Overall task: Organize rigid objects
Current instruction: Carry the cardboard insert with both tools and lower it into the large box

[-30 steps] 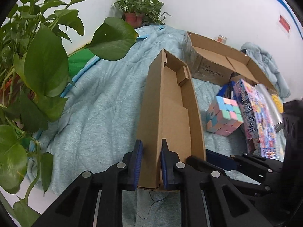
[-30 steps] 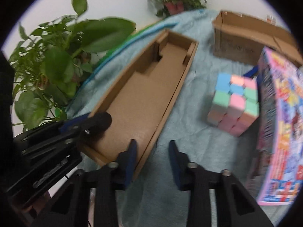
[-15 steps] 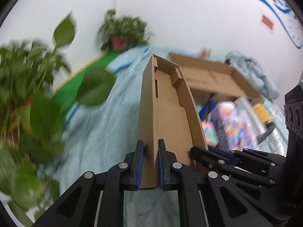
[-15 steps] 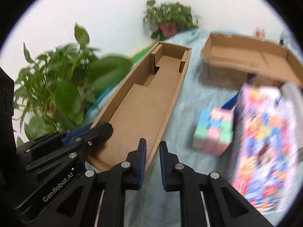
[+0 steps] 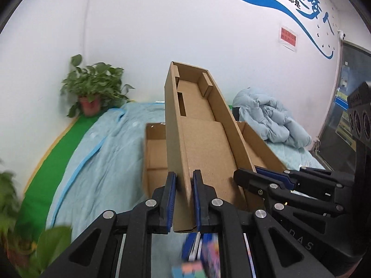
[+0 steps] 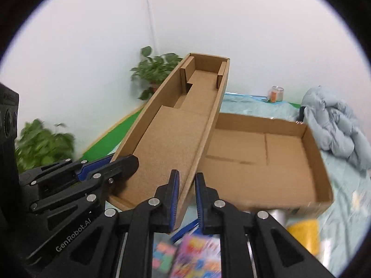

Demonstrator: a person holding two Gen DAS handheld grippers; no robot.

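**Long Tray Held Aloft Over the Open Box**

The bed point(image 6: 343, 176), spread with a pale blue cover, carried everything. On it sat a wide, shallow open carton point(image 6: 266, 157), and near its far corner lay a crumpled blue quilt point(image 6: 336, 125). Above the carton hung the long cardboard tray point(image 5: 201, 143), gripped at its near end from both sides and tilted so its far end rose toward the wall. I judged two grips were used because the tray was long and light and would have swung from one. The left tongs point(image 5: 183, 199) were pinched narrow on the tray's left wall, and the right tongs point(image 6: 185, 199) were clamped the same way on its right wall. Both tools reached forward, roughly level and side by side. Beneath them, blurred, lay a colourful book point(image 6: 197, 257) and a pastel cube point(image 6: 162, 259), probably things yet to be sorted. A small jar point(image 6: 277, 93) stood by the far wall.
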